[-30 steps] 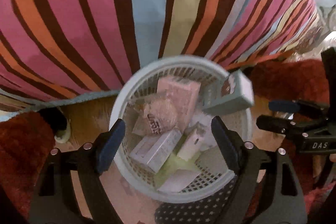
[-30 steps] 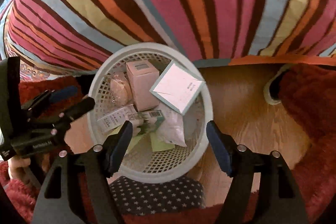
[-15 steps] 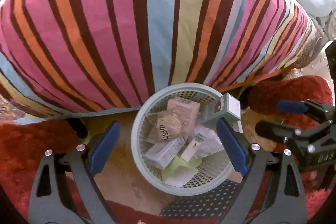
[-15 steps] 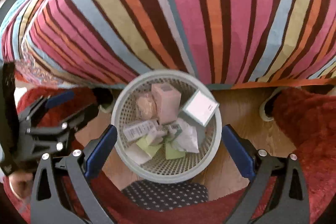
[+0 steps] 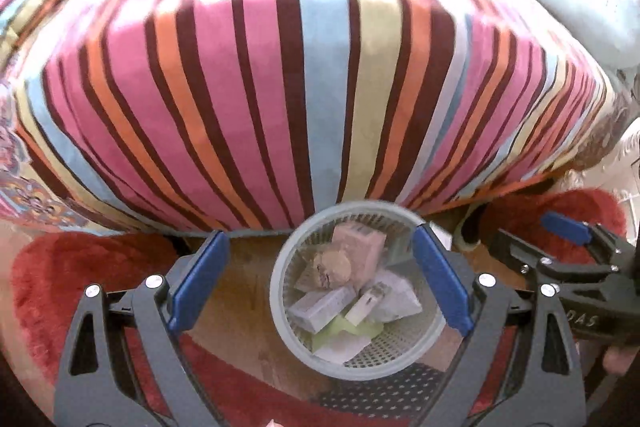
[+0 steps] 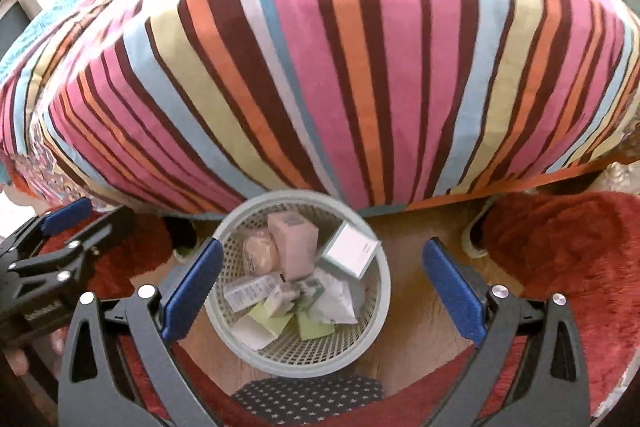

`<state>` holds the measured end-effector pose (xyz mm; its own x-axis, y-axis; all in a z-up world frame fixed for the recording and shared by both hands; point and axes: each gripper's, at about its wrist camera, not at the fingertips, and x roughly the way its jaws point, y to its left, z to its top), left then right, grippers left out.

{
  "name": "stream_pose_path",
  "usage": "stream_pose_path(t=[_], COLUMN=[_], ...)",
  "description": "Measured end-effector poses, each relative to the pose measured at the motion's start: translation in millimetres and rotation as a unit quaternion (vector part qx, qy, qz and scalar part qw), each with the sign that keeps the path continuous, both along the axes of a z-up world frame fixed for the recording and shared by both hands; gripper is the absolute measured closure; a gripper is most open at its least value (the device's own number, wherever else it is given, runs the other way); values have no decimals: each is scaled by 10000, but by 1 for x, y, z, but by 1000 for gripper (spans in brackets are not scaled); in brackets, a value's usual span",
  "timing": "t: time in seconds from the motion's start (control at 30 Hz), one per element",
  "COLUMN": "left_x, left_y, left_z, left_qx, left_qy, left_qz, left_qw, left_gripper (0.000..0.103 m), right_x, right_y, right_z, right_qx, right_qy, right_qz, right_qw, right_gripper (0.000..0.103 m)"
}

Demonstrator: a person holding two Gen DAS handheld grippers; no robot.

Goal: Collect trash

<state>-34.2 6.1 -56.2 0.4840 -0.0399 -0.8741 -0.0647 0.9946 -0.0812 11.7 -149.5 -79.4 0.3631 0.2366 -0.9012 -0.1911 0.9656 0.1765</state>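
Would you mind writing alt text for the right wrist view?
A round white mesh basket on a wooden floor holds small boxes and paper trash, seen from above between the open, empty right gripper. A striped bedspread fills the upper frame; the left gripper shows at the left edge.

The only lettering that reads clearly is "DAS", in pale capitals on the black body of the right claw (image 5: 562, 247) as it shows at the right edge of the left wrist view. In the right wrist view, the left claw (image 6: 76, 227) carries a small pale label on its black body, too blurred to read. Dark print on the round tan packet (image 5: 332, 269) in the basket (image 5: 280, 311), and the boxes' labels, stay illegible.
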Motion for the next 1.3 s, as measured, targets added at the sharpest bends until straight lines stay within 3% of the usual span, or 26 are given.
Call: stream_pose_path(t=[0.13,0.3,0.63,1.3], left_x=[-7,-12,-15,-12], left_y=[-10,-13,-19,-13], left_z=[23,34,30,27], left_qx=[40,-54,287,165], left_qy=[-303,-402,-375,-343], left_qz=[7,60,76,100], left_qw=[9995,9992,9989,9992], left_gripper=[13,13,13,13], right_x=[-2,-4,-6,-5], right_y=[1,0,1,18], right_z=[16,24,15,5], right_qx=[-91,-127,-235,-391], right_qy=[-169,-276,-174,14], right_qz=[-26,-58,-54,221], right_qw=[9998,9995,9996,9990], right_gripper=[8,7,8,7])
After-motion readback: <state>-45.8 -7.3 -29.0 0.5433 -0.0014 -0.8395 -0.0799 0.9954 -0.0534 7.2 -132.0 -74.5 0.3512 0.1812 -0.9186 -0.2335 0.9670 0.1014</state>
